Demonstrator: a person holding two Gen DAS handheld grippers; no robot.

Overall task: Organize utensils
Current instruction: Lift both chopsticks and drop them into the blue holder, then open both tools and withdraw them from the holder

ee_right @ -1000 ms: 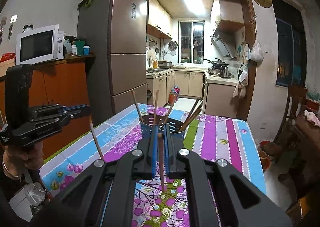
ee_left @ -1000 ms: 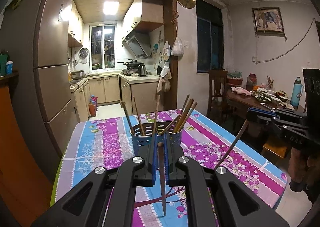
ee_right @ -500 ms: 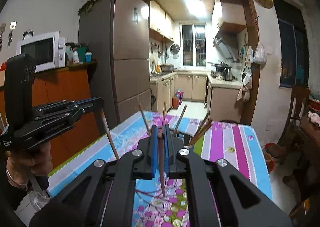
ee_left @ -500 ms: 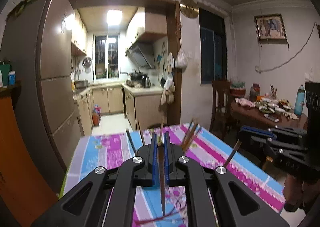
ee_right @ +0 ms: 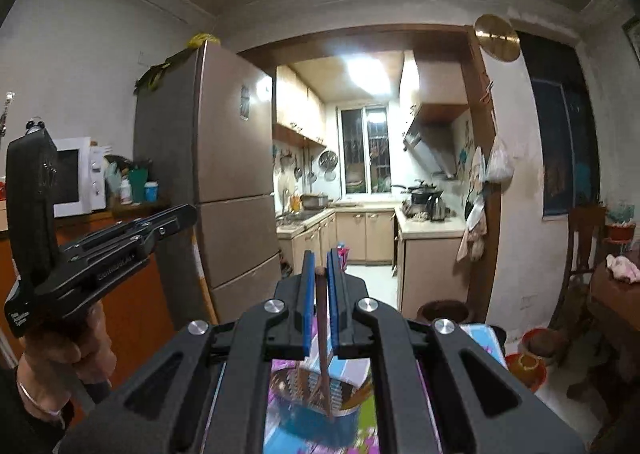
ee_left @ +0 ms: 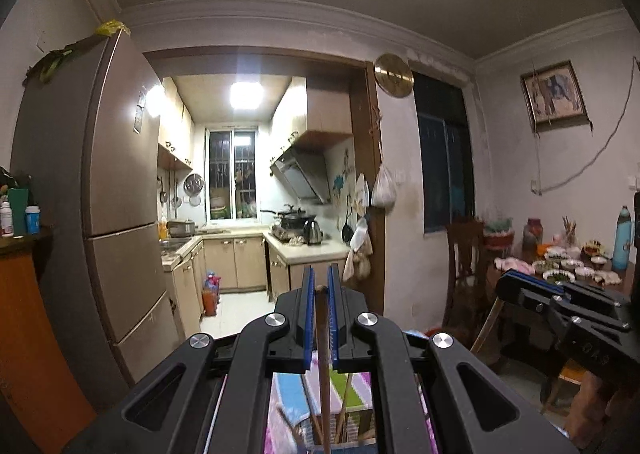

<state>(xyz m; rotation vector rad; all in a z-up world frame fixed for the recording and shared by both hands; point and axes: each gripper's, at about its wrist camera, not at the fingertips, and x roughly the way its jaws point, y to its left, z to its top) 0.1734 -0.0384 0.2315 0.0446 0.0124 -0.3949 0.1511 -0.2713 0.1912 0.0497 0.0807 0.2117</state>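
Hanging from each clamped gripper (ee_left: 319, 284) (ee_right: 319, 268), 1 chopstick (ee_left: 323, 366) (ee_right: 322, 338), above holder (ee_right: 316, 410).

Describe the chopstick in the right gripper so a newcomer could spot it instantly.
In the right wrist view, start at the black gripper arms filling the bottom, then the right gripper with its two blue pads. The brown chopstick is clamped between them, hanging down over the blue holder, unlike the sticks standing inside it.

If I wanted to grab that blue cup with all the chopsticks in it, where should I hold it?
Probably by the blue utensil holder's round outer wall, below its rim, coming in level from the side. Chopsticks stick up out of its open top, so reaching from above would likely bump them. It stands upright on the flowery tablecloth.
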